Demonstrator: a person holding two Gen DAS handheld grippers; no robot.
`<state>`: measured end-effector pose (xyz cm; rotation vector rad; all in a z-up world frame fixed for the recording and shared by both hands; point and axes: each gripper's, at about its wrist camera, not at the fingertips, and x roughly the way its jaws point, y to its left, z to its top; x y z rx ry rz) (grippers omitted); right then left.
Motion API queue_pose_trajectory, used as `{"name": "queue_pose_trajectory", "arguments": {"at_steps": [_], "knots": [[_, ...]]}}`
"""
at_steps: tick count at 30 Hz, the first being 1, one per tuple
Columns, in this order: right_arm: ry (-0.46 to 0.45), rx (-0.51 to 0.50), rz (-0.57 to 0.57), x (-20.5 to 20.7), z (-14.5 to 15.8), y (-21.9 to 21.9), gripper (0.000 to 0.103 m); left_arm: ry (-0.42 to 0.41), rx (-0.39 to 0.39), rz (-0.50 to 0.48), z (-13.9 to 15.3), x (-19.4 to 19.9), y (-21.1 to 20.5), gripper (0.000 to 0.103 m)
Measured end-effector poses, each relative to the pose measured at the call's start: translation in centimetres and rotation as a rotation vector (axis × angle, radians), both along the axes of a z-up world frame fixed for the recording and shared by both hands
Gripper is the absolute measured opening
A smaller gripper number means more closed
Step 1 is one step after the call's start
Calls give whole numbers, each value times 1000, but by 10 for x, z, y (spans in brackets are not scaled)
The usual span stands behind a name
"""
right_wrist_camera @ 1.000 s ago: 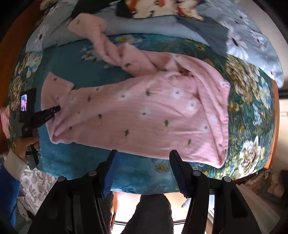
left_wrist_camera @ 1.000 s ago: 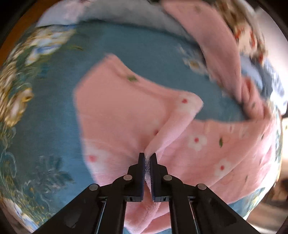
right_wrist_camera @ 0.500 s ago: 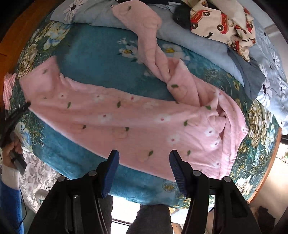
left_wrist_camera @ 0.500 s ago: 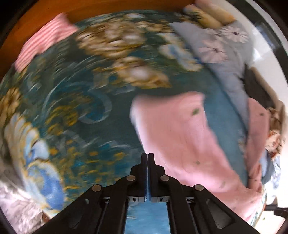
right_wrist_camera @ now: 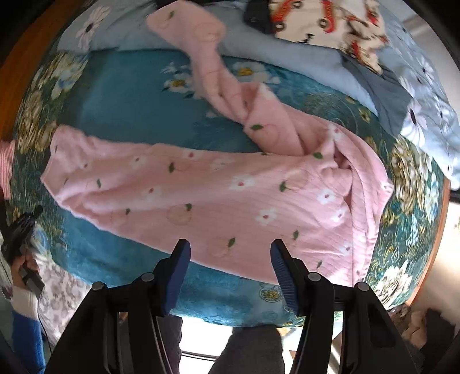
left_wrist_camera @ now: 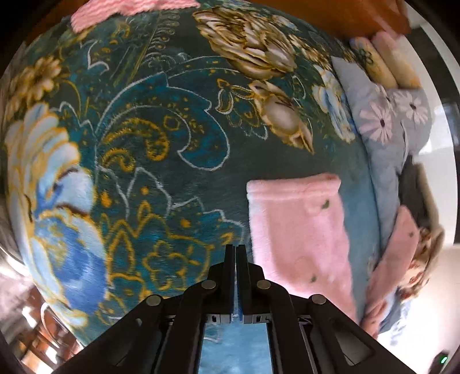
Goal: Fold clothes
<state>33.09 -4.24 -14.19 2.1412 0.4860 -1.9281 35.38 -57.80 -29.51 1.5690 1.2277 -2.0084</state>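
Left edge: we see a hand [right_wrist_camera: 24, 263] in a white cuff and blue sleeve gripping the left gripper [left_wrist_camera: 235, 253], which hangs over the bed's near left corner.
Left gripper: its black fingers [left_wrist_camera: 229, 276] are all but together and just beginning to part, with nothing between them; only blanket shows through the thin slit.
Bed: a plush teal blanket with gold and blue flower print [left_wrist_camera: 143, 149] covers it, and a striped pink cloth [right_wrist_camera: 5, 164] lies at its far left edge.
Garment: the fuzzy pink pyjama trousers with small white flowers and green leaves [right_wrist_camera: 218, 198] lie across the middle of the blanket, one leg stretched flat to the left, its cuff just right of the left gripper's tips in the left wrist view.
Second leg: it runs twisted up toward the pale blue daisy-print bedding [right_wrist_camera: 287, 54] at the back.
Waist: bunched in folds at the right end.
Right gripper: we hold the right gripper [right_wrist_camera: 230, 253] pointing down above the trousers' near edge, its blue-padded fingers [right_wrist_camera: 179, 267] spread apart and grasping nothing.
Far right: a white cloth with red car print [right_wrist_camera: 330, 23] rests on the pale bedding.
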Motion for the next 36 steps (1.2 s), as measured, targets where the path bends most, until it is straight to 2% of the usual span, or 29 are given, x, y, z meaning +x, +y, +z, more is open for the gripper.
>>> {"name": "queue_pose_trajectory", "arguments": {"at_steps": [2,3,4,8,11,12,13,15,18,21,25,27,32,34,36], "knots": [[19,-14,-36,-2,6,10,59,-25,14,25,-4,-5,0,22],[29,-21,-53,-2,10,15,59,-29,38,35,-7,-8,0,33],[41,-30,-70,-2,14,22,59,-23,65,45,-9,-11,0,37],[79,-46,-148,0,28,58,59,-30,108,49,-18,-28,5,40],[106,-47,-237,4,36,95,59,-90,77,30,-28,-43,11,36],[111,-45,-261,5,38,106,59,-105,65,27,-30,-47,12,26],[116,-41,-285,8,40,118,59,-106,58,24,-30,-50,13,12],[124,-32,-325,13,43,139,59,-94,44,16,-25,-56,16,5],[130,-21,-371,21,45,168,59,-60,-23,8,-4,-58,17,3],[124,-17,-412,24,43,191,59,-47,-85,68,17,-46,2,3],[128,-39,-447,22,40,213,59,-163,-131,84,7,-33,-8,3],[120,-44,-446,18,34,221,59,-178,-97,95,5,-23,-7,3],[89,-65,-473,-4,12,247,59,-176,-72,108,24,-24,6,13],[85,-86,-485,-20,3,261,59,-202,-84,113,34,-27,15,40],[86,-95,-492,-37,-3,274,59,-199,-114,113,50,-26,24,48]]}}
